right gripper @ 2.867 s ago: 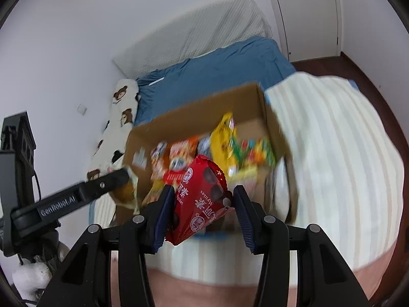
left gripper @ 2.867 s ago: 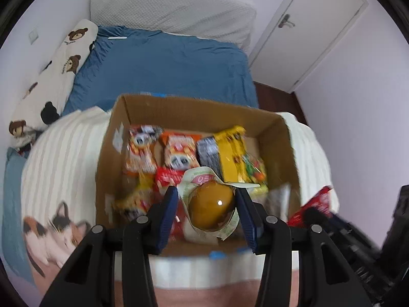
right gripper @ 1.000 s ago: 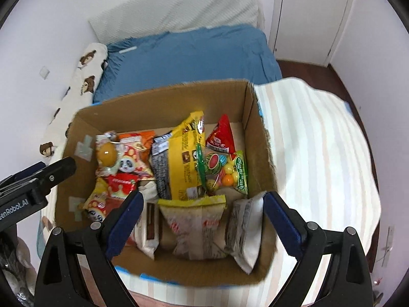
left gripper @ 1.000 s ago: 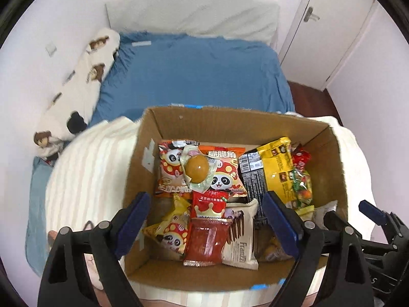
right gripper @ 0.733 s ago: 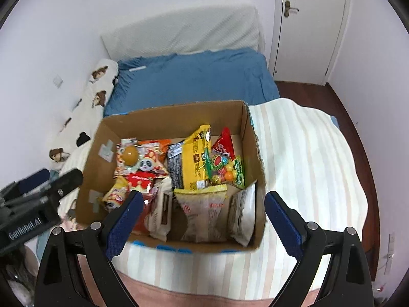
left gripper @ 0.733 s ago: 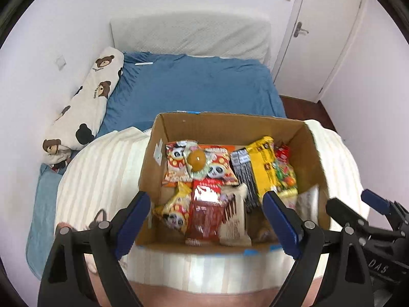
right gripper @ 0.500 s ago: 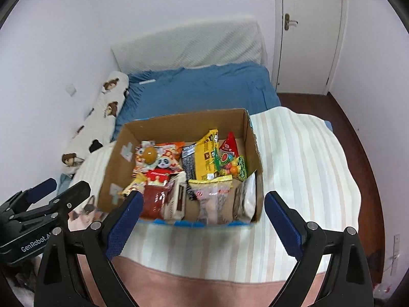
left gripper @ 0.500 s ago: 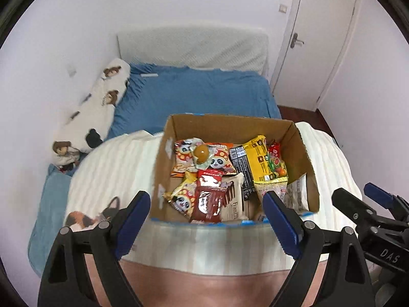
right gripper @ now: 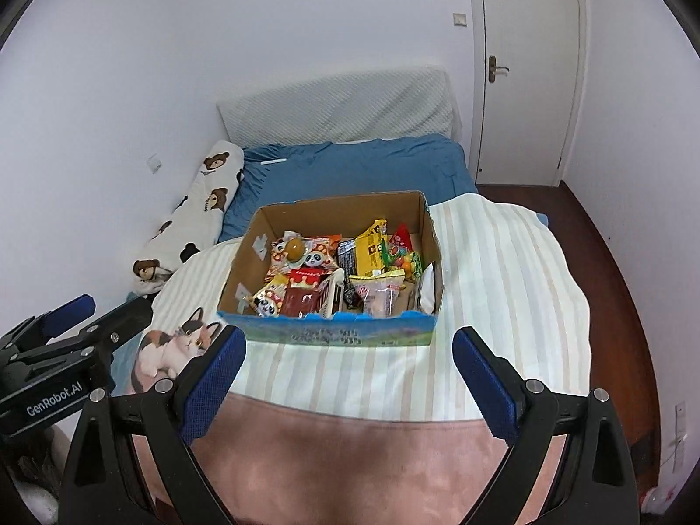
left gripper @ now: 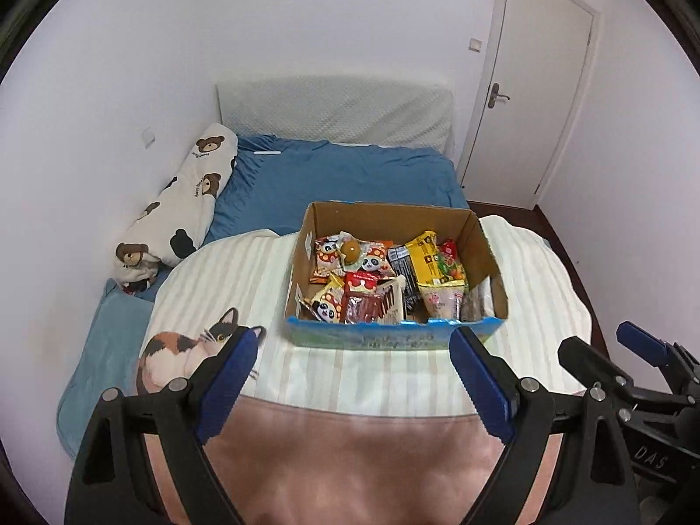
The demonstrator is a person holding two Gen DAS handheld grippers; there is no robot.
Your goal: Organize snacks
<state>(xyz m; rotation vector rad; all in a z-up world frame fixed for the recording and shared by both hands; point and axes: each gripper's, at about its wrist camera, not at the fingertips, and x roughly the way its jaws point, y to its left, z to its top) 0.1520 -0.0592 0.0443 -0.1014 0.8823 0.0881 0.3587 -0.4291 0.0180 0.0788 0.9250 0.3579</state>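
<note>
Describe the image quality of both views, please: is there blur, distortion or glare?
Left wrist view: sharp, evenly lit, strong fisheye bending of the door, dark corners. Right wrist view: equally sharp, the cardboard box clear, walls curved, no glare on the snack packets.

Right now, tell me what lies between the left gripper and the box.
Only bare striped blanket separates the left gripper from the box, shown in the left wrist view.

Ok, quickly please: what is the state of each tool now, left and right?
Left tool: open, holding nothing.
Right tool: open, holding nothing.
</note>
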